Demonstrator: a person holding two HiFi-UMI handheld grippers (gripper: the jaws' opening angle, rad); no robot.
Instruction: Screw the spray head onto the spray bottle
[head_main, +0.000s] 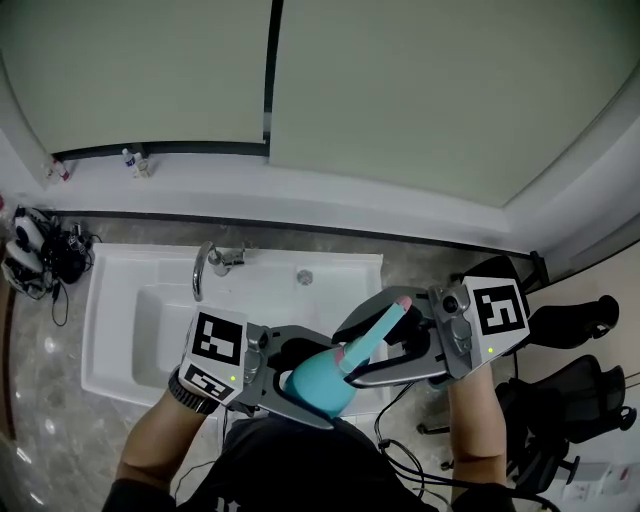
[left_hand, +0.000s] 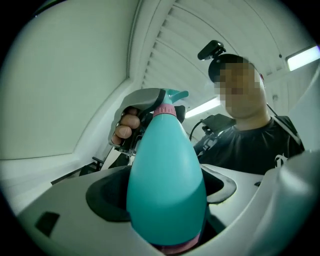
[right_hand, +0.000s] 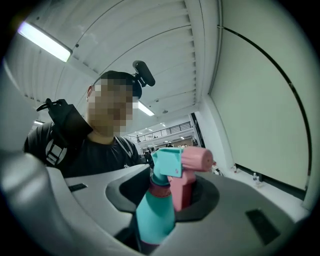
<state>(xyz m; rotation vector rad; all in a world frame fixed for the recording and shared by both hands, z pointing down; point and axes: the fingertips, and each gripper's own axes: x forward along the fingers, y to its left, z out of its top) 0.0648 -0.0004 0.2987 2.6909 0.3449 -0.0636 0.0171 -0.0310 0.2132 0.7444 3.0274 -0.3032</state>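
White sink (head_main: 112, 345) below; left hand-held gripper (head_main: 305, 388) clamps teal spray bottle (left_hand: 165, 185), right hand-held gripper (head_main: 362, 352) grasps pink-teal spray head (right_hand: 179, 162).

A speckled stone counter (head_main: 420, 262) holds a white sink (head_main: 110, 285), its faucet (head_main: 204, 268) and tangled cables (head_main: 58, 256).
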